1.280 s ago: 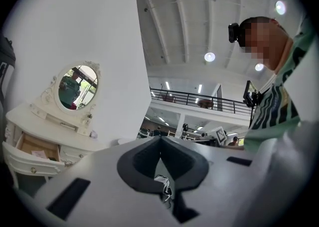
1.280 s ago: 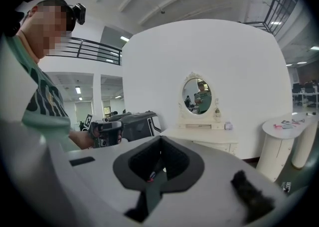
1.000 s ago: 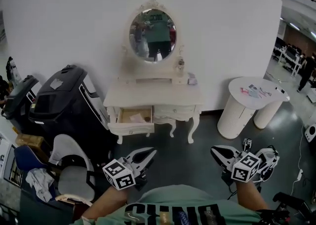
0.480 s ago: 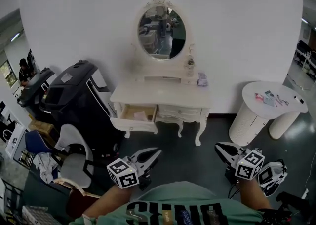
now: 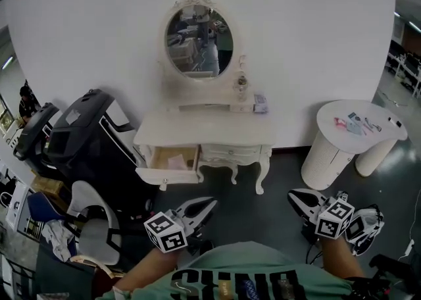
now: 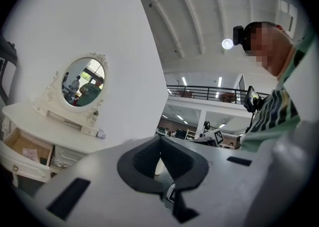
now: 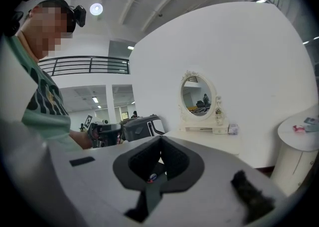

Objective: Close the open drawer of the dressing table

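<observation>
A white dressing table [image 5: 204, 127] with an oval mirror [image 5: 198, 42] stands against the white wall. Its left drawer [image 5: 168, 176] is pulled out, with a paper inside. Both grippers hang low in the head view, well short of the table and touching nothing. My left gripper [image 5: 209, 205] is shut and empty, pointing toward the drawer side. The right gripper [image 5: 293, 197] is also shut, with nothing in it. In the left gripper view the table [image 6: 47, 127] and open drawer [image 6: 24, 154] lie far left, beyond the closed left gripper [image 6: 160, 138]. The right gripper [image 7: 160, 139] faces the mirror [image 7: 198, 96].
A black machine [image 5: 85, 137] stands left of the table, with a chair [image 5: 92, 226] in front of it. Two round white pedestal tables [image 5: 348, 135] are at the right. A small bottle [image 5: 242, 85] and a box [image 5: 260, 102] rest on the tabletop. Dark floor lies between me and the table.
The head view swung, so the dressing table drifted right, then back left. Both grippers stayed low in the frame, shut. The drawer remains pulled out.
</observation>
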`<state>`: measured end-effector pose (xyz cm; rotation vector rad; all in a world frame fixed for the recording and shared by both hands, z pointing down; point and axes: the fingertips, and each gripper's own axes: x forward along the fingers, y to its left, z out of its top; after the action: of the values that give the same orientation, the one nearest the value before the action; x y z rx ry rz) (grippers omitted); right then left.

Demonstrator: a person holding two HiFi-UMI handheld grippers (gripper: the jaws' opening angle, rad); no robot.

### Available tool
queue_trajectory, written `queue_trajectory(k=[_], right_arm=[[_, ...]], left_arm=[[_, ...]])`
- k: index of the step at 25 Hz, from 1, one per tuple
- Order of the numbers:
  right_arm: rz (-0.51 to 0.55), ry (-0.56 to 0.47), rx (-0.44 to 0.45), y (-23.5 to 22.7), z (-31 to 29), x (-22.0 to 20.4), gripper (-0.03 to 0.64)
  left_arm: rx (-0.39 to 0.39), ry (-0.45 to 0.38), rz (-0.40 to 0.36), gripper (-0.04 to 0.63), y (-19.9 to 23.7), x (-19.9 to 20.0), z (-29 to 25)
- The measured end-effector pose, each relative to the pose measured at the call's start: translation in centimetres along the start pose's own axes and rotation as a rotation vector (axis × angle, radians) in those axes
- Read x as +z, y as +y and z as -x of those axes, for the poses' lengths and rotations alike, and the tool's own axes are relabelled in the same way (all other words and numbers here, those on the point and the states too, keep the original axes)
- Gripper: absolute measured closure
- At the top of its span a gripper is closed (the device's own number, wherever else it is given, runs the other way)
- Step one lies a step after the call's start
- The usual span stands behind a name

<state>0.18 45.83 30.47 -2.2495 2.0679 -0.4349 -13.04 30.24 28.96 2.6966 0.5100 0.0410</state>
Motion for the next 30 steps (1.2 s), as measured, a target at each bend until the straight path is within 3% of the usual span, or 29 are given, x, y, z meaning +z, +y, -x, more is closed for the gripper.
queue_trajectory(k=[10, 16, 23, 30], right_arm=[[0.026, -0.034, -0.19, -3.4, -7.2, 4.7, 0.604], [0.007, -0.05, -0.244, -4.6, -13.8, 6.6, 0.604], [-0.002, -0.027, -0.249, -6.1, -20.4, 7.2, 0.605], [-0.006, -0.002, -0.17, -9.9, -23.7, 8.0, 0.606]], left_arm=[[-0.191, 0.009, -0.003, 0.586, 10.8, 6.3, -3.9], [-0.266, 0.025, -0.006, 0.586, 17.1, 9.7, -4.4], [-0.274, 0.037, 0.013, 0.586, 24.1, 10.9, -4.2], [-0.19, 0.028, 0.024, 0.586, 27.4, 11.1, -5.6]])
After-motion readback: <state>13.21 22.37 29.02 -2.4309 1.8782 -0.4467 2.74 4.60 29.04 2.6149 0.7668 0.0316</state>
